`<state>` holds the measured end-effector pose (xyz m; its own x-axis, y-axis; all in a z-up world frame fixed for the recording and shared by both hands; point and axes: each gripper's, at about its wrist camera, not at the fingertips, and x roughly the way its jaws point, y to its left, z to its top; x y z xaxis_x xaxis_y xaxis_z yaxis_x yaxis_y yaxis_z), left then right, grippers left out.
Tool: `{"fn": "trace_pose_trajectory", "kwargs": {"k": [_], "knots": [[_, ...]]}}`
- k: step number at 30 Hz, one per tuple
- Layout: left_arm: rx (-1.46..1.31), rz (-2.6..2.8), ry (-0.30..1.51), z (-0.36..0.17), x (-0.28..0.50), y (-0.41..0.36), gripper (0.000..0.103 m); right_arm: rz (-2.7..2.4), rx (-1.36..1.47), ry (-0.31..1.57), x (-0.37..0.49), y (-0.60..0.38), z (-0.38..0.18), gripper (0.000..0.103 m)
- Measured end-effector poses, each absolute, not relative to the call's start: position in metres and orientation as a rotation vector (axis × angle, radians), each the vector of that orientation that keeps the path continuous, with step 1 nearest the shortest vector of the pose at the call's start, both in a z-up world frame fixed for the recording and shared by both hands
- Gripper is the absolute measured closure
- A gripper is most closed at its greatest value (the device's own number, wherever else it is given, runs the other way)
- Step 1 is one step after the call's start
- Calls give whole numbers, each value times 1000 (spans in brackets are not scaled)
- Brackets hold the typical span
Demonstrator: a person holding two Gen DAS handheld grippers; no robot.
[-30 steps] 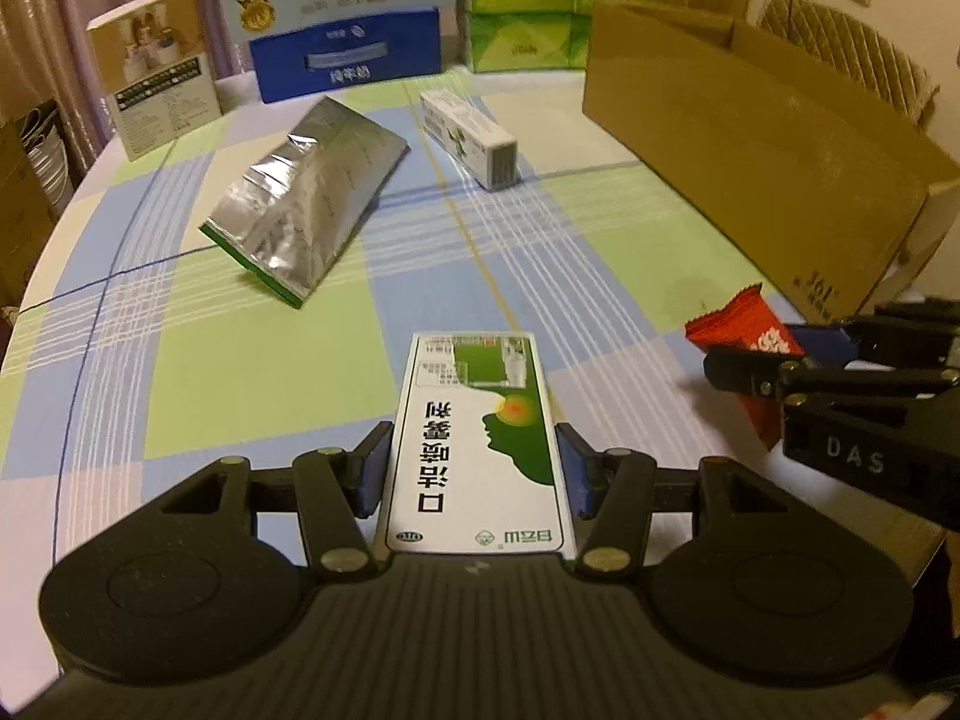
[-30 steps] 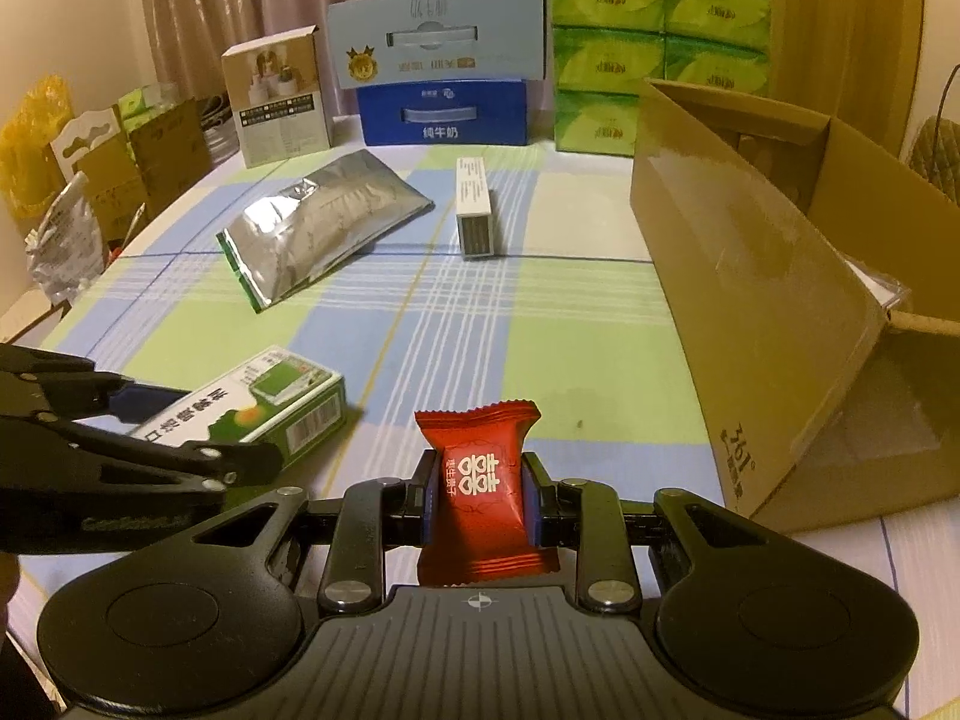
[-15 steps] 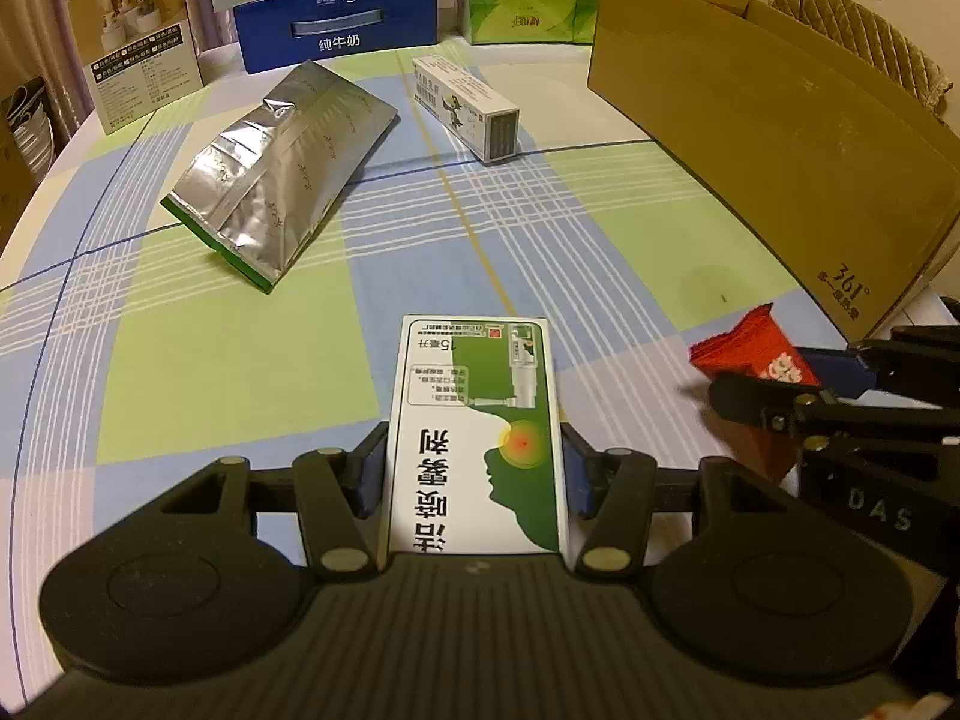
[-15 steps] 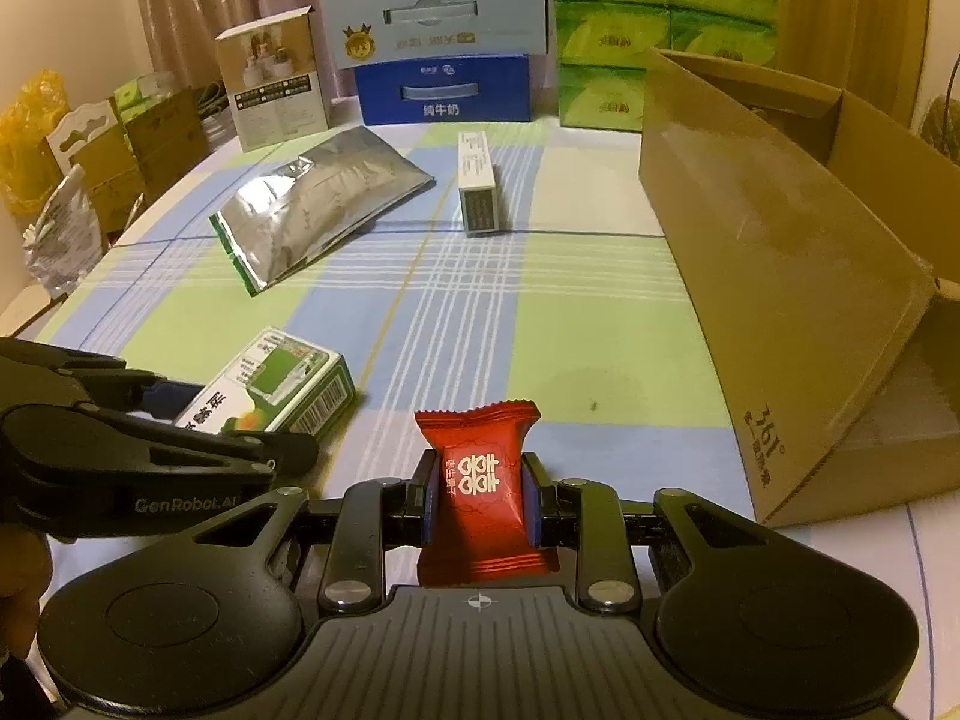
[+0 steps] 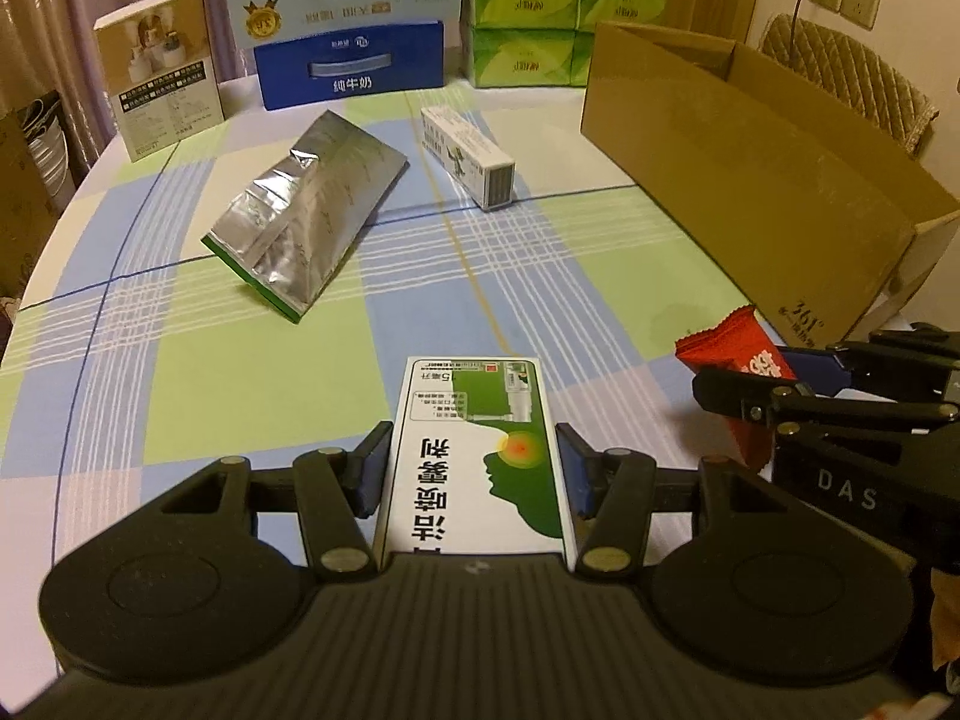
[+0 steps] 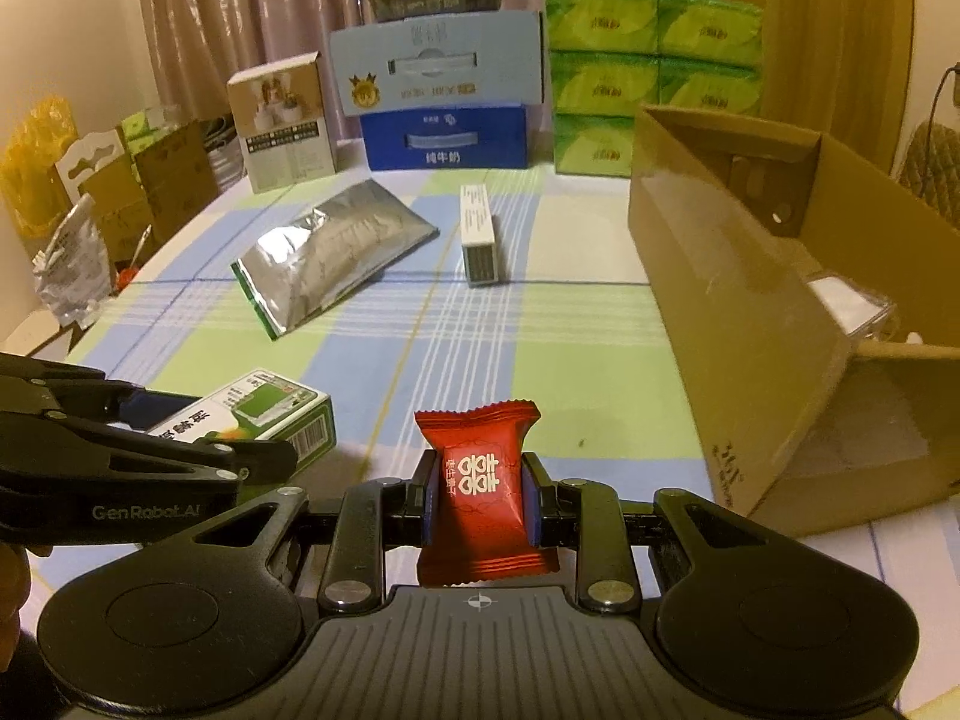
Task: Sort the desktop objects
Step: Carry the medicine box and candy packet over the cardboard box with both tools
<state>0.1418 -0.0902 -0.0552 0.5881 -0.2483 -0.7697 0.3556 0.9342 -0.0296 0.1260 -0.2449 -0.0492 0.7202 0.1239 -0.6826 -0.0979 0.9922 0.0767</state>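
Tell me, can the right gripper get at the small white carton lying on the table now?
Probably not yet: the right gripper is shut on a red candy packet. The path to the small white carton looks free.

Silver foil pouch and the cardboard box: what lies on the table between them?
In the right wrist view, one small white carton lies between the silver foil pouch and the cardboard box; otherwise only checked tablecloth.

Left tongs [image 5: 474, 471]: closed on green-and-white carton [image 5: 477, 450], blue pads pressed to its two long sides, held level just above worktop [image 5: 180, 372]. Right tongs [image 6: 480, 501]: closed on red candy packet [image 6: 480, 492], packet upright between pads. Both sets side by side, near each other, pointing the same way.
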Motion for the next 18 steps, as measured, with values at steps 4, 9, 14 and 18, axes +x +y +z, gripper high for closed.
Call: {"fn": "trace_pose_trajectory", "kwargs": {"k": [4,9,14,18], "knots": [[126,-354,860,-43,135,-91,52,119,43,736,121,-247,-37,79],[124,-360,833,-22,129,-97,52,119,60,700,117,-250,-17,79],[125,-369,800,1,124,-106,52,108,75,649,113,-259,8,79],[128,-382,774,18,121,-116,52,88,88,618,111,-272,26,79]]}}
